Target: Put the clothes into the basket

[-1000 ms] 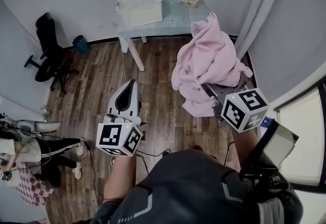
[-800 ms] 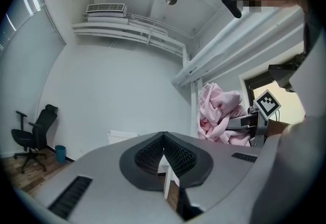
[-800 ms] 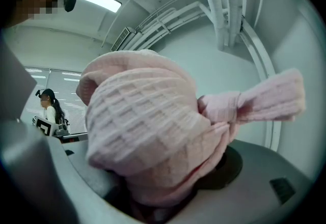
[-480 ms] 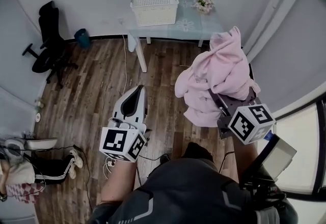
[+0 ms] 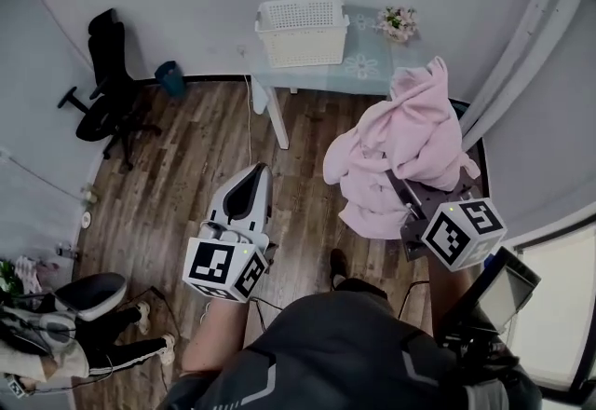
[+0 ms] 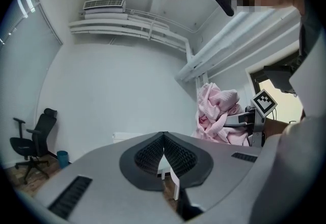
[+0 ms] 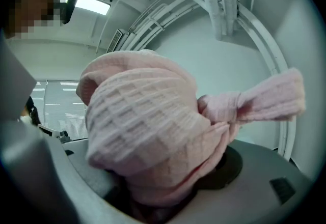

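A pink waffle-knit garment [image 5: 400, 152] hangs bunched over my right gripper [image 5: 396, 183], which is shut on it; in the right gripper view the pink cloth [image 7: 153, 136] fills the space between the jaws. The white slatted basket [image 5: 300, 31] stands on a pale blue table [image 5: 372, 73] against the far wall, well ahead of both grippers. My left gripper [image 5: 251, 177] is held over the wood floor, its jaws closed together with nothing between them; in the left gripper view [image 6: 164, 139] the pink garment [image 6: 216, 113] shows to the right.
A black office chair [image 5: 107, 82] and a blue bin [image 5: 170, 78] stand at the left wall. A small flower pot [image 5: 397, 22] sits on the table right of the basket. A curtain and window frame [image 5: 521, 54] border the right side. Cables lie on the floor.
The view has swung so the table and basket sit closer to the centre. Both grippers keep their poses, the right one still carrying the pink garment.
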Action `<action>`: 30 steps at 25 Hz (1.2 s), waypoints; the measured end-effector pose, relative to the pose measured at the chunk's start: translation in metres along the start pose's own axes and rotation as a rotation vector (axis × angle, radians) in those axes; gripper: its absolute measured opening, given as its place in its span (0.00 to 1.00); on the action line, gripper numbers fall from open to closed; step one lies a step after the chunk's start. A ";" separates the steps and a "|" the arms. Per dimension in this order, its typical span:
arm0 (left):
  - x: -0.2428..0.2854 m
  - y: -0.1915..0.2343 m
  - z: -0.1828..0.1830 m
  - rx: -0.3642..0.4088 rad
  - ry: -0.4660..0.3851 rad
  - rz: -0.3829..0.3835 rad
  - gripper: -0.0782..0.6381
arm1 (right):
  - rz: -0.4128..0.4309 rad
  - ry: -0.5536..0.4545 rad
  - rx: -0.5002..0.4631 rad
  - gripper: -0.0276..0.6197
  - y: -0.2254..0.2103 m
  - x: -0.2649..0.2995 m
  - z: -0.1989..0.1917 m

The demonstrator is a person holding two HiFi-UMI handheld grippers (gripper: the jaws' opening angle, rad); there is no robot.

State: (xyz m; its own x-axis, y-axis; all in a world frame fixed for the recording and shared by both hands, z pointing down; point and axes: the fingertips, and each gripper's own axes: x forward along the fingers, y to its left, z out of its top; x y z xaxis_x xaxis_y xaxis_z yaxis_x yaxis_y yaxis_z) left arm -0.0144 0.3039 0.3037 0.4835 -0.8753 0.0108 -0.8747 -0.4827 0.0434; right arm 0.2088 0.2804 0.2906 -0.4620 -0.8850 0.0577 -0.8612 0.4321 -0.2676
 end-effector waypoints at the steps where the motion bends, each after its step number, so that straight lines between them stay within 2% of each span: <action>1: 0.011 0.003 0.002 0.007 0.004 0.004 0.12 | 0.004 -0.003 0.005 0.64 -0.009 0.009 0.004; 5: 0.033 0.015 0.006 0.026 0.024 0.020 0.12 | 0.017 -0.016 -0.003 0.64 -0.024 0.028 0.013; 17: 0.032 0.017 0.018 0.072 0.062 -0.001 0.12 | 0.034 -0.030 -0.042 0.64 -0.018 0.024 0.020; 22: 0.105 0.020 0.011 0.102 0.114 0.015 0.12 | 0.062 -0.020 0.013 0.64 -0.080 0.073 0.021; 27: 0.128 0.027 0.012 0.114 0.117 -0.005 0.12 | 0.055 -0.030 0.014 0.64 -0.092 0.092 0.025; 30: 0.162 0.041 0.008 0.098 0.112 -0.020 0.12 | 0.051 -0.019 0.009 0.64 -0.109 0.122 0.028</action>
State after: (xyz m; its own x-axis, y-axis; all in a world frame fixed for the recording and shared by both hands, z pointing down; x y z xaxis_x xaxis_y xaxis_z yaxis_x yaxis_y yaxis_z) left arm 0.0281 0.1423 0.2994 0.4965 -0.8593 0.1229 -0.8614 -0.5053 -0.0527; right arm 0.2522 0.1207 0.2995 -0.5011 -0.8650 0.0258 -0.8347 0.4753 -0.2781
